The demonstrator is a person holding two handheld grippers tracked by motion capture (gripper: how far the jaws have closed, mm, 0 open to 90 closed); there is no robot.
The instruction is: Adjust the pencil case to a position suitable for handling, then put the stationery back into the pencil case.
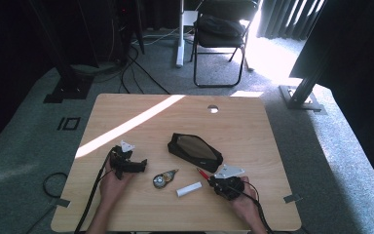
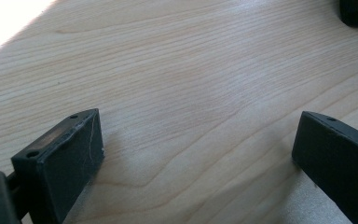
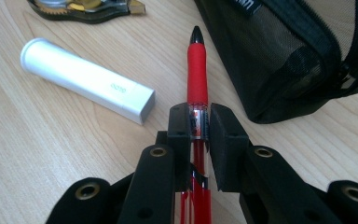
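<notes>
A red pen with a black tip lies clamped between the jaws of my right gripper, its tip pointing away toward a black mesh pencil case. From above, the right gripper sits at the front right of the table, the pen sticking out toward the case. My left gripper rests at the front left, its jaws wide apart over bare wood with nothing between them.
A white eraser stick and a correction tape dispenser lie between the two grippers. Beyond the table stand a black folding chair and black frame legs, with cables on the carpet.
</notes>
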